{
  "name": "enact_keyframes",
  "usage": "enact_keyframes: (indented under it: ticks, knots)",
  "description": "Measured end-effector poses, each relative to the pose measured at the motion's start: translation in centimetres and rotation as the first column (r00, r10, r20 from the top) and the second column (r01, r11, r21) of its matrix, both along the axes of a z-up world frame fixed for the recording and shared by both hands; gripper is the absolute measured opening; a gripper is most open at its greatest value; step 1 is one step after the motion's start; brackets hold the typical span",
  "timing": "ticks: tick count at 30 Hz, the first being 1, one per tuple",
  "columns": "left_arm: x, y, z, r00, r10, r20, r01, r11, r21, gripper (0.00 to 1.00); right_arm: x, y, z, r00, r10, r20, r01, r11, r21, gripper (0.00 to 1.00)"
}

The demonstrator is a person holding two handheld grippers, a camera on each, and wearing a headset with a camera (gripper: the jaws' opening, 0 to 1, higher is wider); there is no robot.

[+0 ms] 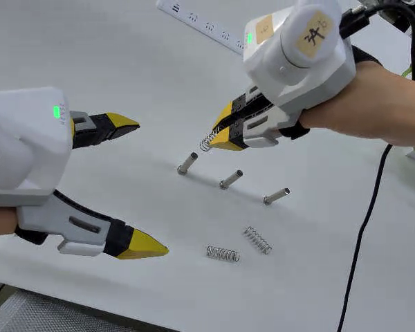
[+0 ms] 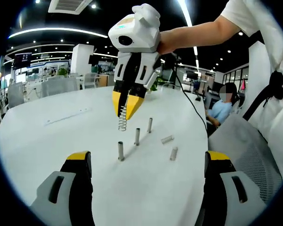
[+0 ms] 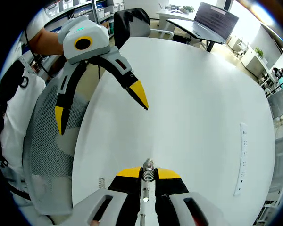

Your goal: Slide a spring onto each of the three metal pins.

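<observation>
Three metal pins stand in a row on the white table: one [image 1: 187,163], a second [image 1: 231,179] and a third [image 1: 277,196]. My right gripper [image 1: 218,138] is shut on a spring [image 1: 207,142], which hangs just above and behind the leftmost pin. In the left gripper view this spring [image 2: 122,120] dangles over the nearest pin [image 2: 120,150]. It pokes out between the yellow tips [image 3: 148,170] in the right gripper view. Two loose springs [image 1: 223,254] [image 1: 258,240] lie in front of the pins. My left gripper [image 1: 146,187] stands open and empty to the left.
A white power strip [image 1: 200,24] lies at the back of the table. A black cable [image 1: 363,235] trails down the right side. The table's front edge [image 1: 69,304] runs along the lower left. An office chair [image 3: 132,23] stands beyond the table.
</observation>
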State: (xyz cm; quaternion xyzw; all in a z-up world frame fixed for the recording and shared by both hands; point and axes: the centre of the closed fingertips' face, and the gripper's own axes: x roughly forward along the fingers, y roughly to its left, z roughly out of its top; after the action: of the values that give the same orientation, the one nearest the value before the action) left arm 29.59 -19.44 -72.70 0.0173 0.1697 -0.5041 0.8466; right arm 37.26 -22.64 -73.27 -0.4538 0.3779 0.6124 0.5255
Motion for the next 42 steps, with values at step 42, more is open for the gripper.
enact_keyframes:
  ticks: [42]
  knots:
    - [0.3, 0.1, -0.2, 1.0, 0.012, -0.02, -0.013, 0.999, -0.05, 0.97, 0.4, 0.1, -2.9, 1.0, 0.001, -0.03, -0.002, 0.999, -0.042, 0.06]
